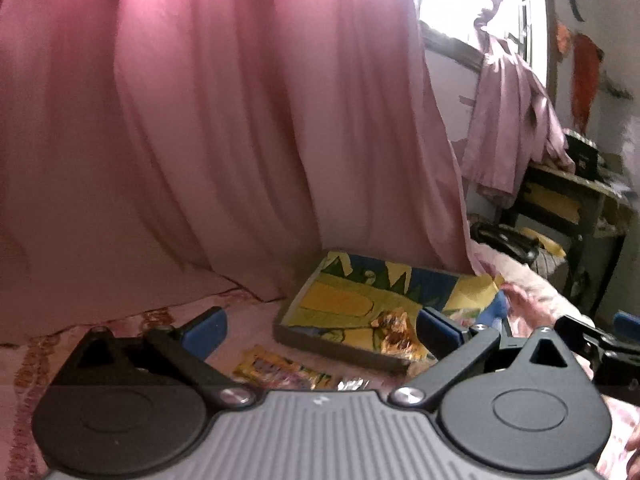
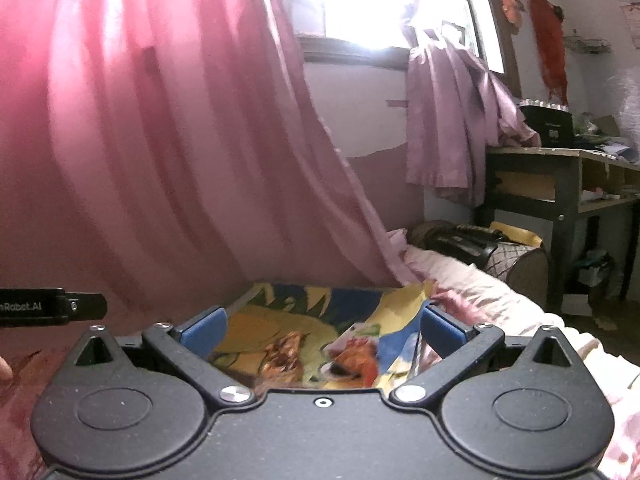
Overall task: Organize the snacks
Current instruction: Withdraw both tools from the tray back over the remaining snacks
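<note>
Holding both claws low over a pink bedspread (image 1: 248, 312), I see a shallow tray (image 1: 336, 344) lined with bright cartoon paper against the curtain (image 1: 200, 120). My left gripper (image 1: 320, 332) is spread wide and grasping nothing; a yellow snack packet (image 1: 276, 370) lies on the bedspread just outside the tray's near edge, between its fingers. My right gripper (image 2: 322, 330) is also released, level, over the tray, where a crinkly packet (image 2: 352, 356) lies. These look light, soft and slippery; I'd pinch a flat sealed edge.
</note>
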Demonstrator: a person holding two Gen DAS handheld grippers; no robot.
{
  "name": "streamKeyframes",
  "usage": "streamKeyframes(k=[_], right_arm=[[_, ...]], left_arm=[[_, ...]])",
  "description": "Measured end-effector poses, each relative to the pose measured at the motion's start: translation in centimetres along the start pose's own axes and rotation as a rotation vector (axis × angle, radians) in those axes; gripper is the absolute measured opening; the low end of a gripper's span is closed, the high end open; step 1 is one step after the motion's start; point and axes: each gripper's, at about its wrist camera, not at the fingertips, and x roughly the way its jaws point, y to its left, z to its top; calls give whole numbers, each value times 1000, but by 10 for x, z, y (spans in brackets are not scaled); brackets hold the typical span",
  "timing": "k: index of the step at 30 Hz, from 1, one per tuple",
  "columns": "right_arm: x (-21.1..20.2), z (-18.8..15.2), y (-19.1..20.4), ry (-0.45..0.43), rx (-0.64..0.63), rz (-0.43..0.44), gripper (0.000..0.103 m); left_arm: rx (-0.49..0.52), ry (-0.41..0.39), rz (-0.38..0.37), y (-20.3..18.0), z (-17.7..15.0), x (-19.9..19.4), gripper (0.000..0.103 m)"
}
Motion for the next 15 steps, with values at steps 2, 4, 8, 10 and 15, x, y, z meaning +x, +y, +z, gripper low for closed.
streamKeyframes(k=[2, 4, 8, 10, 15], right_arm=[[-9, -5, 9, 6, -13, 11, 102], [-18, -9, 19, 16, -19, 20, 102], [-35, -19, 33, 33, -14, 40, 102], [-43, -24, 39, 43, -15, 43, 102], [-55, -38, 50, 74, -19, 25, 102]], left_arm=[[1, -24, -6, 6, -8, -11, 103], [-1, -16, -13, 13, -16, -20, 103], [17, -14, -2, 22, -32, -37, 103], [27, -10, 13, 26, -39, -45, 103], [27, 12, 20, 36, -57, -57, 103]])
